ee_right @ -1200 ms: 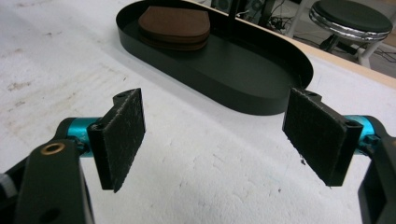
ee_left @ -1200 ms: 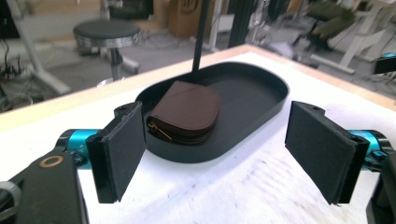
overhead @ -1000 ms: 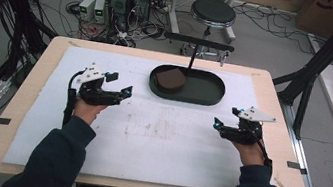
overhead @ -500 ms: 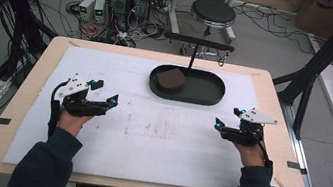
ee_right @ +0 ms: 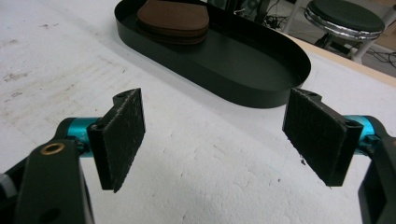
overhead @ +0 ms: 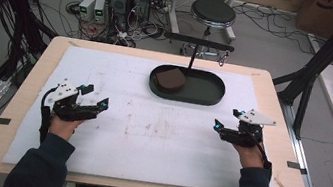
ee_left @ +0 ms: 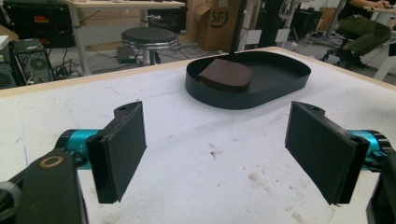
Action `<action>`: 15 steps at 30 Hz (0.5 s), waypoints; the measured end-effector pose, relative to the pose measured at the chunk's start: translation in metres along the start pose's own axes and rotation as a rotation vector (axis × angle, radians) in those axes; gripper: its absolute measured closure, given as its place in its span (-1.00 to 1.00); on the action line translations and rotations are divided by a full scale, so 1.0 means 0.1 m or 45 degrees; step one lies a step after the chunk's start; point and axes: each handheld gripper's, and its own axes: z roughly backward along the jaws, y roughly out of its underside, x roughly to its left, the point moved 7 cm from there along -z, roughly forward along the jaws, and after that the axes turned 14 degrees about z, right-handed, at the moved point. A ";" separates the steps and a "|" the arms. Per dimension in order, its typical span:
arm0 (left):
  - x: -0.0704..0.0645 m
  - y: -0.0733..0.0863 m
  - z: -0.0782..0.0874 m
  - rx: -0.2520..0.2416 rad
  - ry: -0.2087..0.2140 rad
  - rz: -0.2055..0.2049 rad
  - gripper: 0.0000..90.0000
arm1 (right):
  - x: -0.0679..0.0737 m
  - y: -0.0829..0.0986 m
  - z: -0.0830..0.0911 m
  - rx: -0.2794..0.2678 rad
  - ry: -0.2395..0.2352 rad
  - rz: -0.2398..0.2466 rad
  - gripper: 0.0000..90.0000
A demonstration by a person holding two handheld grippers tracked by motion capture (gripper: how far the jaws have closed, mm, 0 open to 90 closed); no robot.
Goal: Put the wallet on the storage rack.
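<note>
A black oval tray (overhead: 204, 95) sits at the back middle of the white mat, with a brown flat pad (overhead: 170, 79) lying in its left end. The same tray (ee_left: 280, 79) and brown pad (ee_left: 225, 74) appear ahead in the left gripper view, and the tray (ee_right: 261, 70) with the pad (ee_right: 173, 18) in the right gripper view. My left gripper (overhead: 101, 105) rests at the left of the mat, open and holding nothing. At the right of the mat my right gripper (overhead: 218, 127) is open and holds nothing as well.
A black post (overhead: 192, 57) with a crossbar stands at the tray's far side. The white mat (overhead: 158, 132) covers most of the wooden table. Beyond the far edge are a stool (overhead: 212, 12), computers and cables on the floor.
My left gripper has drawn back toward the near left of the mat over the last second. The right gripper has stayed in place.
</note>
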 end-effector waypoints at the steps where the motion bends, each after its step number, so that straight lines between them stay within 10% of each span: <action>1: 0.01 0.00 0.01 -0.003 -0.001 -0.001 -0.55 | 0.00 0.00 0.00 0.000 -0.001 0.002 -0.52; 15: 0.13 0.09 0.02 0.035 -0.046 -0.008 -0.55 | 0.04 0.01 -0.05 0.017 -0.011 0.017 -0.52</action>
